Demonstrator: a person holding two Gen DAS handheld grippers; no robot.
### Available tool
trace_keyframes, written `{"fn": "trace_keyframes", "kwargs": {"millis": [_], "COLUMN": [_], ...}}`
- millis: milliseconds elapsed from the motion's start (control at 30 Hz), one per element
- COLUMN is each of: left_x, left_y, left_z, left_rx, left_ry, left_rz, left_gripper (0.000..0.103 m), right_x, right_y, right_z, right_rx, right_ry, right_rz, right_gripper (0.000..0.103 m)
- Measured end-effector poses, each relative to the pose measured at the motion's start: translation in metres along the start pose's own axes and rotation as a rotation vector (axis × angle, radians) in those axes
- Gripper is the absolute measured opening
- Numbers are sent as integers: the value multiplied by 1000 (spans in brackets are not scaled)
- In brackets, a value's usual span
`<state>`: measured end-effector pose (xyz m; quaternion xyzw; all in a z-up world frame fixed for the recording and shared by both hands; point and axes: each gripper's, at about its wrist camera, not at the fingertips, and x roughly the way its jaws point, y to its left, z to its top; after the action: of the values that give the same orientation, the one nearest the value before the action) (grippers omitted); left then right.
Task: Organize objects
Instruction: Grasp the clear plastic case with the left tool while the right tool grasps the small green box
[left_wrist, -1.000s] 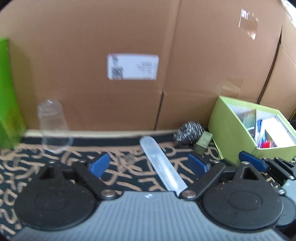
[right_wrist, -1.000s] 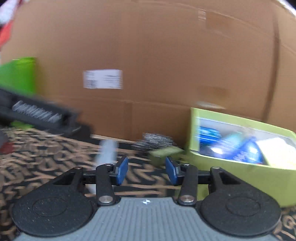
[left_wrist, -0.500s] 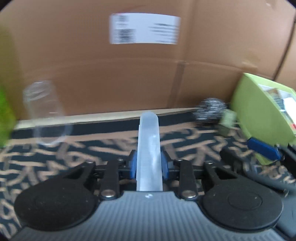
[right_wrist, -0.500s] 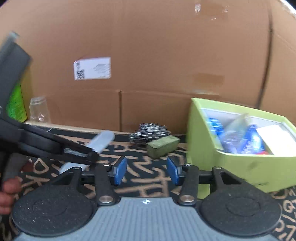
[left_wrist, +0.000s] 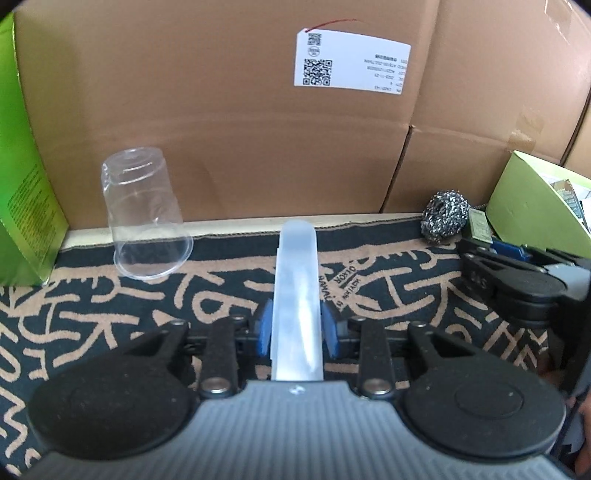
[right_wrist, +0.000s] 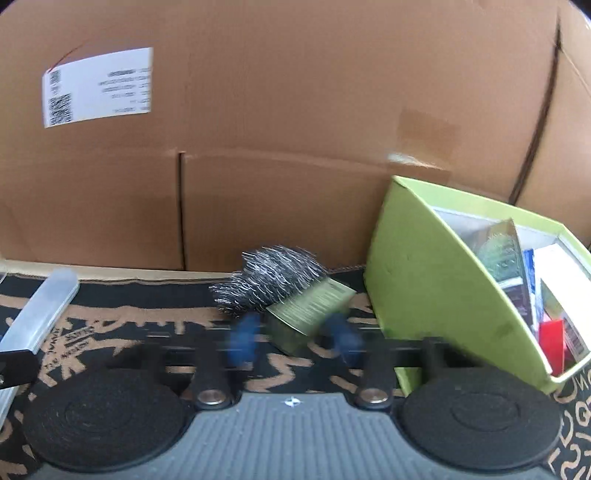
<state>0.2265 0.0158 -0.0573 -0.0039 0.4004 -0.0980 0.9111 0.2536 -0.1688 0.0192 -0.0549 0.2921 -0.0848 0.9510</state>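
My left gripper (left_wrist: 297, 326) clamps the clear case (left_wrist: 297, 295) low on its length, so it could pivot or slip on the way to the green box (right_wrist: 436, 280). My right gripper (right_wrist: 295, 336) has just been closing around the small olive box (right_wrist: 306, 310); blur hides contact, and a skewed pinch may squirt it into the scourer (right_wrist: 269, 280).
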Motion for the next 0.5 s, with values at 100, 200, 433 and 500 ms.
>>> {"fn": "trace_keyframes", "kwargs": {"millis": [100, 200, 433, 500], "left_x": [5, 5, -20, -25], "left_y": [-3, -6, -19, -24], "left_z": [0, -3, -27, -31], "left_rx": [1, 15, 101, 116], "left_ry": [0, -1, 32, 30], "left_rz": [5, 14, -94, -95], "left_gripper": [27, 27, 27, 32], "right_x": [-8, -30, -102, -115], "right_y": [-11, -16, -32, -32], "right_z": [-7, -19, -67, -74], "right_rx": [9, -35, -177, -204], "right_ry": [-7, -26, -11, -10], "right_rz": [44, 121, 446, 491], "right_gripper": [30, 29, 27, 27]}}
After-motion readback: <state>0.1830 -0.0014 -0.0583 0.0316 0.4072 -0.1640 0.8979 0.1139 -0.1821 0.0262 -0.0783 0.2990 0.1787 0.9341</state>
